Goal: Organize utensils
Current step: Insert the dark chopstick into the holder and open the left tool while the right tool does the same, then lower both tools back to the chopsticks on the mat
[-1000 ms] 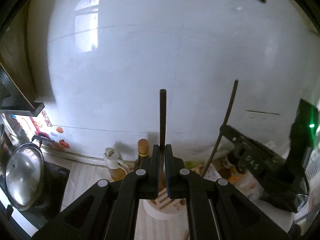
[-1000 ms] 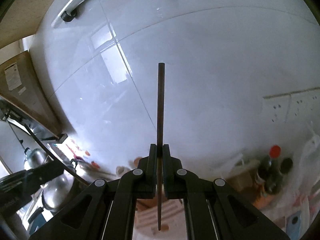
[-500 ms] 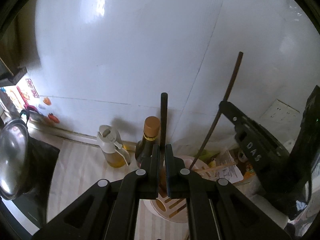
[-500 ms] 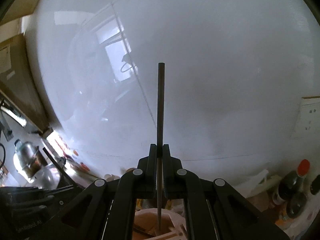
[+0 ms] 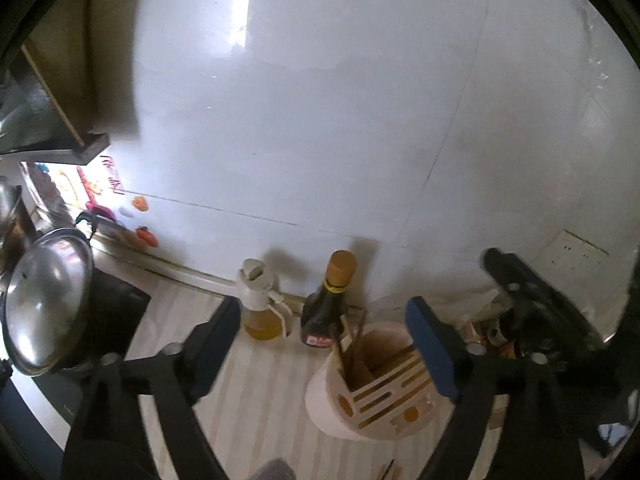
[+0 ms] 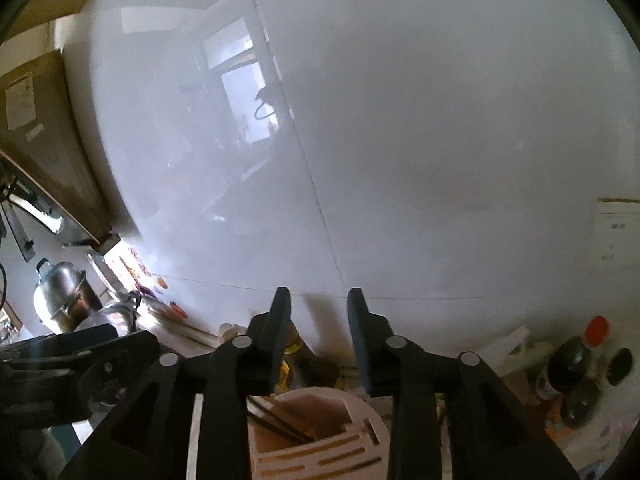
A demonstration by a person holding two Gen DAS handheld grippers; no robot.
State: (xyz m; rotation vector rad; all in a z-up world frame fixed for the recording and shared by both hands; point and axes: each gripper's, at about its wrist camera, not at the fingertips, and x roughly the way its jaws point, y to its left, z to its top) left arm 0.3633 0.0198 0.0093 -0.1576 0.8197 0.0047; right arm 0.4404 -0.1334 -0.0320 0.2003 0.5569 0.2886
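Left gripper (image 5: pixel 326 322): jaws opening, spread wide, nothing between the pads; it hangs over the counter, tilted down toward the holder.
Right gripper (image 6: pixel 319 334): jaws opening, a moderate gap, nothing held between them; it sits just above the holder's rim.
Utensil holder (image 5: pixel 374 392): pale, round, slotted front wall, standing upright on the striped counter (image 5: pixel 260 380) — seen from the right wrist as well (image 6: pixel 320 436), directly under the right jaws.
Chopsticks (image 5: pixel 352 350): dark sticks standing inside the holder's back compartment, leaning on its wall; from the right wrist they lie slanted inside the cup (image 6: pixel 280 424). How many there are cannot be told.
Dark sauce bottle (image 5: pixel 328 304): brown cap, just behind the holder, near the wall.
Oil dispenser (image 5: pixel 262 304): white top, yellow liquid, beside the sauce bottle on its left.
Steel pot (image 5: pixel 46 300): lidded, on a dark hob at the far left edge of the counter.
Right-side bottles (image 6: pixel 576 356): red-capped dark bottle and another dark one, well apart from the holder, among bags — details blurred.
Wall (image 5: pixel 340 120): glossy white tiles behind everything, with a socket plate (image 5: pixel 576 254) at the right.
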